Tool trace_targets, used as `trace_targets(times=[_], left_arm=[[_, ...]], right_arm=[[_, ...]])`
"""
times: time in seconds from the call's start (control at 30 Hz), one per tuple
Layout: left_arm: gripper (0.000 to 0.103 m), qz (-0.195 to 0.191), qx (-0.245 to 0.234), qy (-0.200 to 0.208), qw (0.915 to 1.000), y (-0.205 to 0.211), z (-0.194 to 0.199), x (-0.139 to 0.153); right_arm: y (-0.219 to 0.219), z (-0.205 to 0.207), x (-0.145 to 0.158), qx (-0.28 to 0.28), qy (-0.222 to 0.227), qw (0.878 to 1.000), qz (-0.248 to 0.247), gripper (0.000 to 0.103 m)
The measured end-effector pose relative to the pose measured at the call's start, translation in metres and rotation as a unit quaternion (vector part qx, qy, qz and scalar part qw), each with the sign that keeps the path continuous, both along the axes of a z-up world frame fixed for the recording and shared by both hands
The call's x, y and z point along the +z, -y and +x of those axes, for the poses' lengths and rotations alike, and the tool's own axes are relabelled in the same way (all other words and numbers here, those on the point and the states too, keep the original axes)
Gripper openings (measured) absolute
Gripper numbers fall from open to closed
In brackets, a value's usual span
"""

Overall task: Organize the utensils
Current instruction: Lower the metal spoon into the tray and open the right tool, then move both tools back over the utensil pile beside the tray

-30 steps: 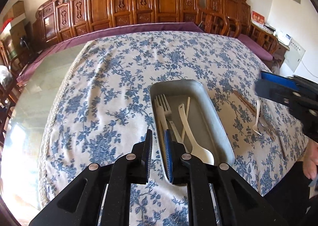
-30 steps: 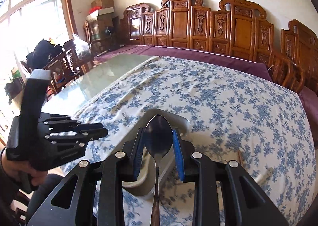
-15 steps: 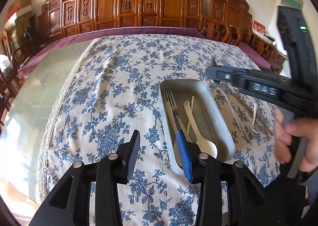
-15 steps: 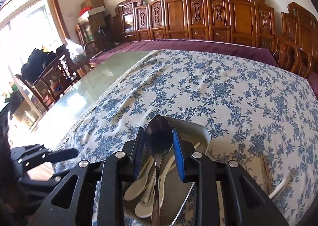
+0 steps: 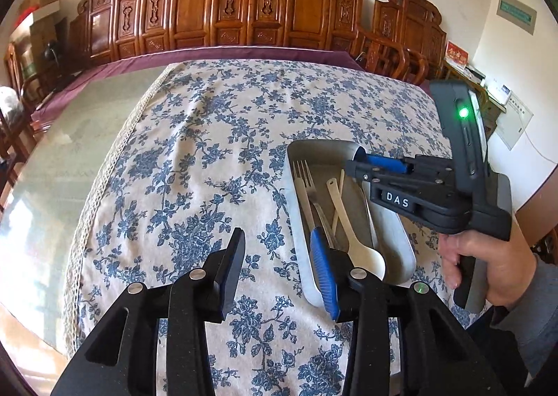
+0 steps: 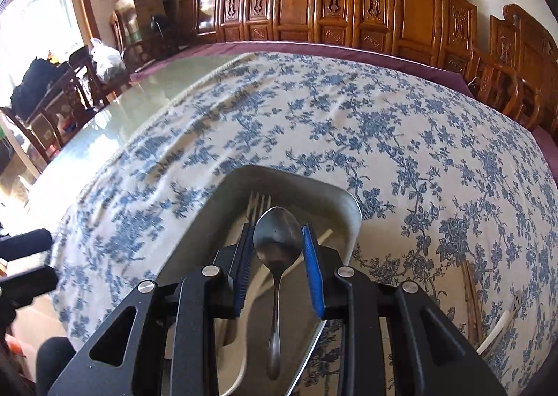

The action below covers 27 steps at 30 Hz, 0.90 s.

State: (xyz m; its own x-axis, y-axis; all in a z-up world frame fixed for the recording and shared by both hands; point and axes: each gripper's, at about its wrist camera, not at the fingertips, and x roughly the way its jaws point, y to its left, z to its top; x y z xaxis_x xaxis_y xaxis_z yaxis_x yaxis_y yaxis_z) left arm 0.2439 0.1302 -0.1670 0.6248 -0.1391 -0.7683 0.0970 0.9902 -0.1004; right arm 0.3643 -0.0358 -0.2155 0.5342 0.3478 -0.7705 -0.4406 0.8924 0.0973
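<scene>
Steel spoon (image 6: 277,246) poised over tray (image 6: 352,207) between right gripper (image 6: 277,268) jaws, contact unclear; left gripper (image 5: 279,267) released; fork (image 5: 303,180), white spoon (image 5: 362,256) stowed; utensils lower right unsorted.

Floral-clothed table (image 5: 195,159), metal tray (image 5: 406,249)

Left wrist cam sits behind the left claw (image 5: 277,270), looking fwd and down across the desk (image 5: 195,159) toward the carved chairs (image 5: 244,9), with the metal tray (image 5: 300,214) just right of center, close. Right wrist cam rides the right claw (image 6: 277,256) directly above the tray (image 6: 352,211), very near, facing the same chairs (image 6: 348,5). Both views share tray, floral cloth (image 6: 348,124), chair row.
</scene>
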Motion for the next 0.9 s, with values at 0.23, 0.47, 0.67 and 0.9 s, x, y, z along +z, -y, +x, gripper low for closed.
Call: trace_targets(times=[0.23, 0.47, 0.67, 0.9], left_arm=[[0.037, 0.002, -0.003, -0.003, 1.0, 0.001, 0.0, -0.003], [0.037, 0.006, -0.012, -0.001, 0.9999, 0.01, -0.003, -0.001], [0.037, 0.007, -0.023, 0.003, 0.9997, 0.02, -0.007, 0.002], [0.04, -0.003, -0.042, 0.011, 0.999, 0.044, -0.01, 0.015]], right_arm=[[0.005, 0.004, -0.011, 0.002, -0.024, 1.0, -0.003, 0.032], [0.011, -0.006, -0.011, 0.013, -0.024, 1.0, -0.008, 0.032], [0.024, -0.014, 0.0, 0.018, -0.017, 1.0, -0.003, 0.032], [0.076, -0.039, 0.027, -0.001, 0.003, 1.0, 0.024, 0.032]])
